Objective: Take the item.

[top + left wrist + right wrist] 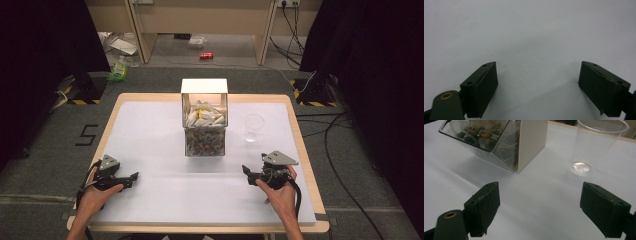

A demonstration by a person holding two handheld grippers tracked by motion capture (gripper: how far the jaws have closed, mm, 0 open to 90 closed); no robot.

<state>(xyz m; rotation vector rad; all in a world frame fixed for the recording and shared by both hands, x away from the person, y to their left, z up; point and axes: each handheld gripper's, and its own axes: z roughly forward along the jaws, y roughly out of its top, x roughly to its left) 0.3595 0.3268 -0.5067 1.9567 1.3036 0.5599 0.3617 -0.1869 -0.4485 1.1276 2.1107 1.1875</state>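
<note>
A white box (204, 116) with a clear front full of small sachets (205, 118) stands at the middle of the table; in the right gripper view the box (532, 142) is at upper left. A clear plastic cup (253, 127) stands upright and empty just right of it, and the cup (596, 145) rises ahead of the right jaw. My left gripper (133, 177) rests low at the near left, open over bare white sheet (539, 85). My right gripper (246, 170) is at the near right, open with nothing between its jaws (540, 207), pointing toward box and cup.
A white sheet (165, 150) covers the wooden table (305, 150). Beyond the far edge, the floor holds a red can (206, 55), a green bottle (119, 71) and cables (335, 130). Dark curtains flank both sides.
</note>
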